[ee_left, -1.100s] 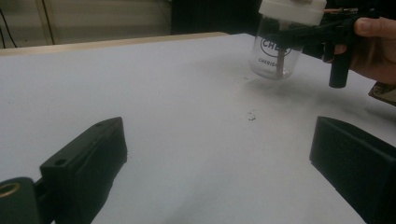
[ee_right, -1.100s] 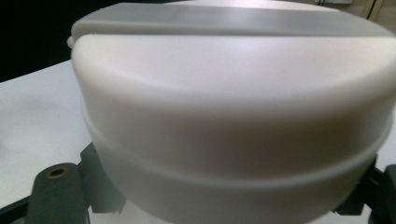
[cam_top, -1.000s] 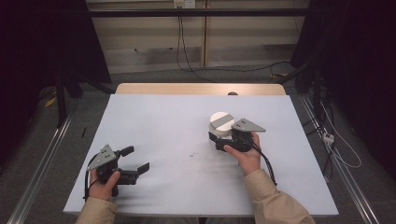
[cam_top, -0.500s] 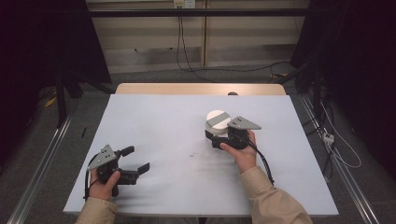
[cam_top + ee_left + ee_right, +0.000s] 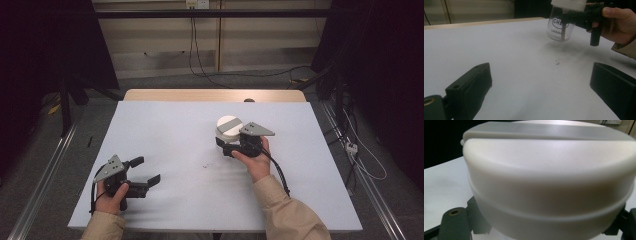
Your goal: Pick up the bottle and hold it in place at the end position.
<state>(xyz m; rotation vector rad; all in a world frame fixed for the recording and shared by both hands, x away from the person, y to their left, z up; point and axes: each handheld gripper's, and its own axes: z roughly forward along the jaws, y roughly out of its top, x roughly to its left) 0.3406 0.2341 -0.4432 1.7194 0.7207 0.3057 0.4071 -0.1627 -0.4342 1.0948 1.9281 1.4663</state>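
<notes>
While the left gripper [image 5: 142,174] rests low at the near left of the white desk [image 5: 165,130], its fingers [image 5: 469,86] are spread wide and released, with nothing between them. It sits well apart from the jar, so it gives no support if anything slips.

Toward the middle of the desk lies a small dark speck [image 5: 205,165], near the jar's shadow.

Right of centre, the right gripper [image 5: 226,145] holds a clear jar [image 5: 560,27] with a wide white lid [image 5: 229,125]. Its fingers are clenched on the jar just under the lid, and in the left gripper view the jar hangs slightly above the desk, upright or nearly so, with a shadow beneath it. Black lettering shows on the glass, and something pale and thin stands inside; what it is cannot be made out.

The main risk, as judged from here, is the grip itself. Smooth glass held by a narrow band below a broad lid could slide or swivel between the fingers if the hand [image 5: 252,160] tilts or jerks. The jar could then drop onto the desk, tip over and roll toward the right edge. A grip that presses harder could instead strain the glass or catch the lid's rim. Setting it down off level could also make it topple
</notes>
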